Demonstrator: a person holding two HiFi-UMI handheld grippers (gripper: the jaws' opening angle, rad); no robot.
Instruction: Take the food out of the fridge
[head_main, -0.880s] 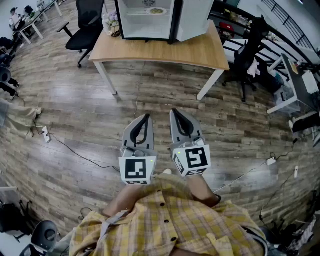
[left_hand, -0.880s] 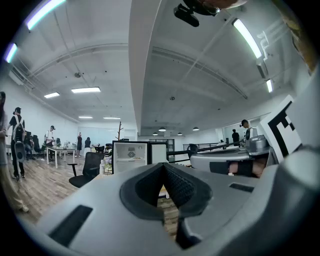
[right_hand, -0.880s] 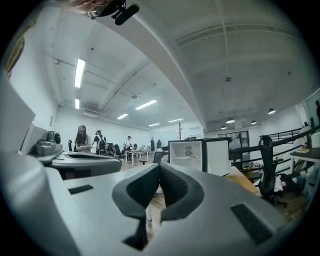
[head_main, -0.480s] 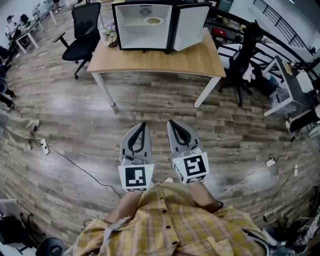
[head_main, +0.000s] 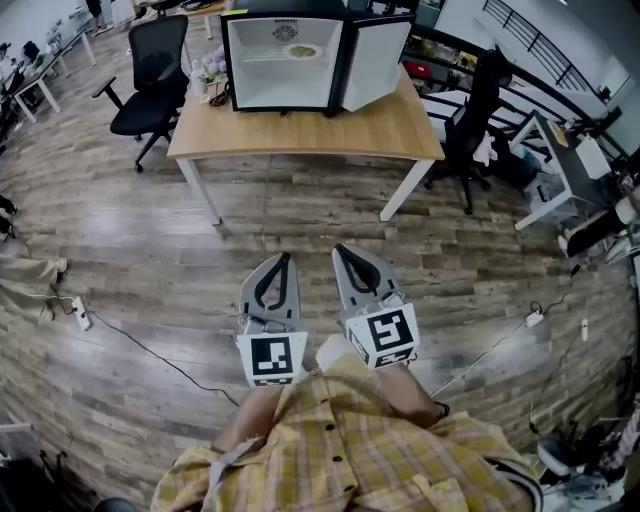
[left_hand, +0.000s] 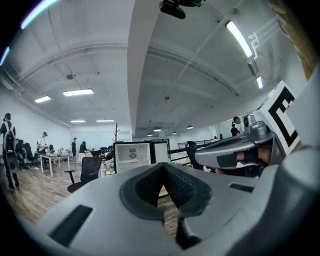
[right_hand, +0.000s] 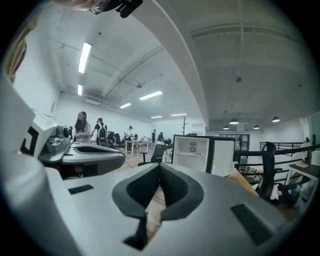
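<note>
The head view looks down on the wood floor (head_main: 150, 230), the person's yellow checked shirt (head_main: 340, 450) and both claws from above. The two gripper views look across the room and show the ceiling lights (left_hand: 77, 92) and some people far off (right_hand: 81, 125), which the head view does not. The left claw (head_main: 288, 257) has its two jaws pressed together with nothing between them, and the left gripper view shows the dark pads meeting. The right claw (head_main: 341, 249) is pressed together too, and it is also empty. They sit side by side in the lower middle of the frame, just above the shirt, and both point up the frame. The fridge (head_main: 285, 60) stands on a wooden table (head_main: 330, 125) at the top middle of the frame, with its door (head_main: 375, 62) swung open to the right. The food (head_main: 303, 50) is a small dish on the upper shelf inside the fridge. It is well apart from both claws, straight up the frame from them, with bare floor in between. There is one fridge, one table, one dish of food and two claws. Two black chairs stand by the table, one at the upper left (head_main: 145, 70) and one at the upper right (head_main: 470, 120).
</note>
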